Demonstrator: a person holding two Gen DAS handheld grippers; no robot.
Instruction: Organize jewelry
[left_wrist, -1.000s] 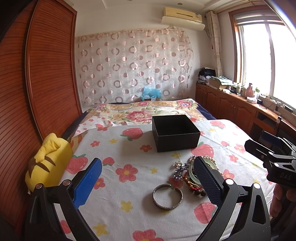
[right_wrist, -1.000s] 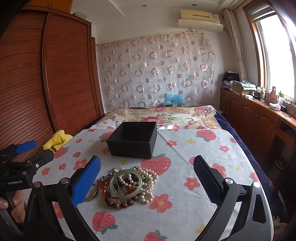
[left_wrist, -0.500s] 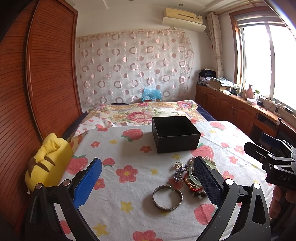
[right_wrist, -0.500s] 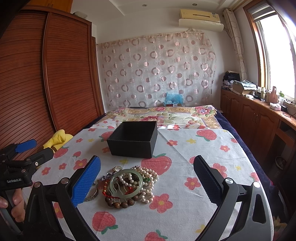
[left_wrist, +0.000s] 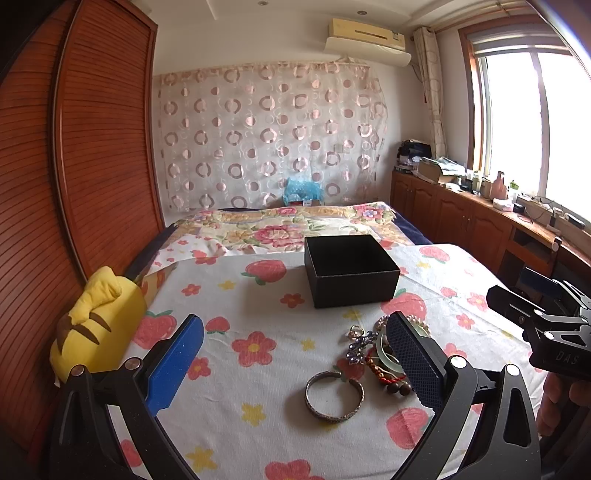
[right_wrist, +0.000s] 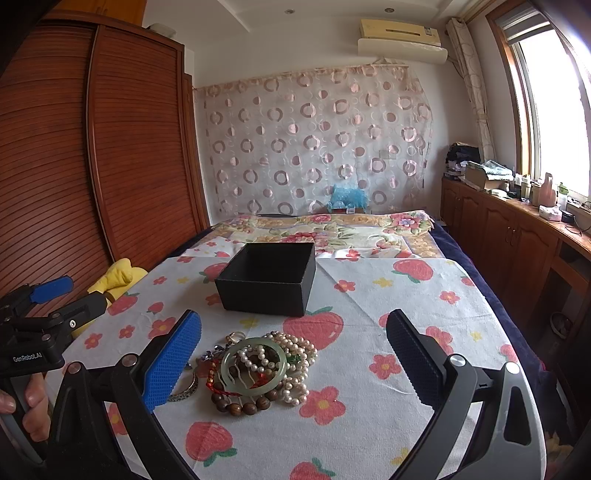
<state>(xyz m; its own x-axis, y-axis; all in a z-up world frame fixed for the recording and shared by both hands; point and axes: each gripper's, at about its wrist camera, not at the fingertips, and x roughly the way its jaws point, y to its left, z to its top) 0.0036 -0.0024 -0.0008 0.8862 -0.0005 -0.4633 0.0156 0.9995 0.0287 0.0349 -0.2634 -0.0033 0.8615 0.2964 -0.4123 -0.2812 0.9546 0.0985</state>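
Left tool (left_wrist: 295, 354): fingers spread wide, nothing held, hovering above the strawberry-print cloth (left_wrist: 258, 387).
Right tool (right_wrist: 293, 354): equally wide open, empty, poised over the jewelry pile (right_wrist: 258, 369).
Pile: jade bangle (right_wrist: 254, 365) lay on pearl strands (right_wrist: 299, 354) and wooden beads (right_wrist: 243, 406), all touching.
Silver bangle (left_wrist: 334, 396): lay alone, just beside the pile.
Black box (right_wrist: 267, 282): stood open beyond the pile, apart from it.
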